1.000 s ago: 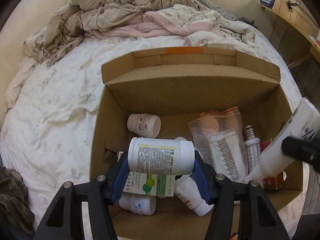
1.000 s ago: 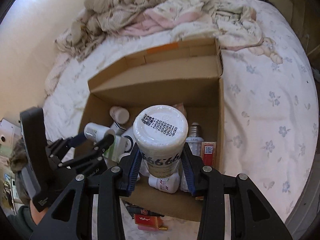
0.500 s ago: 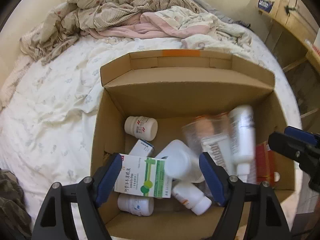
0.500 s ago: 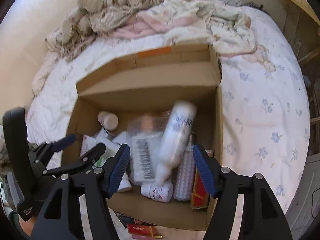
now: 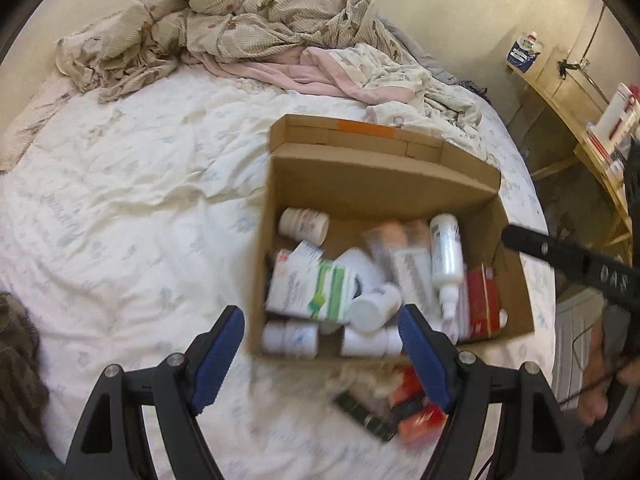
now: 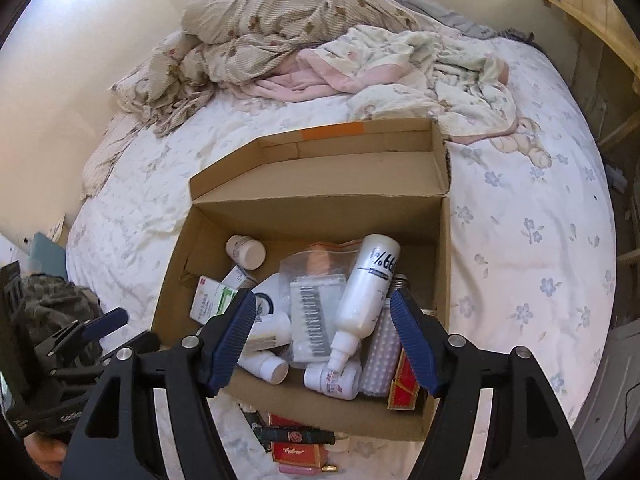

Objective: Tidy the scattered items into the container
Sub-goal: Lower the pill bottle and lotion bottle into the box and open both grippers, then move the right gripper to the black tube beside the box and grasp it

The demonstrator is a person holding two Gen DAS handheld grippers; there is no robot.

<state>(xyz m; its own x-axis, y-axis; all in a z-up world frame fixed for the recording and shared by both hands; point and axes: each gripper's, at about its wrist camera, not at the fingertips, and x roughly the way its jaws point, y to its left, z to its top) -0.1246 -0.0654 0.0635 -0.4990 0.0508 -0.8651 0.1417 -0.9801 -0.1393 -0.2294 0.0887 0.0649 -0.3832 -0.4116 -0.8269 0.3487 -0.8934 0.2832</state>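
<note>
both tongs stand wide with nothing between them: the left gripper (image 5: 320,354) low in its frame over the near edge of the cardboard box (image 5: 276,184), the right gripper (image 6: 322,342) low centre in its own view above the box's near half. the box sits on the bed (image 5: 120,200), centre-right in the left view, and already holds a jumble: a white spray bottle (image 6: 366,292) lying slantwise on a clear zip bag (image 6: 316,304), several small white pill bottles (image 6: 246,252), a green and white medicine carton (image 5: 310,288), a dotted tube and a red carton (image 6: 404,384) against the right wall. what looks left to tidy lies on the sheet just outside the near wall, at the bottom of both frames: a red packet (image 6: 298,450) with a dark stick-like item (image 6: 296,436) across it, and something pink below, too blurred to name. these look light and stiff; the packet probably crushes if pinched hard, so a grip across its narrow sides seems best, and the dark item across its middle. both lie flat on soft bedding, so the fingers would likely need to press into the quilt to get under them.
</note>
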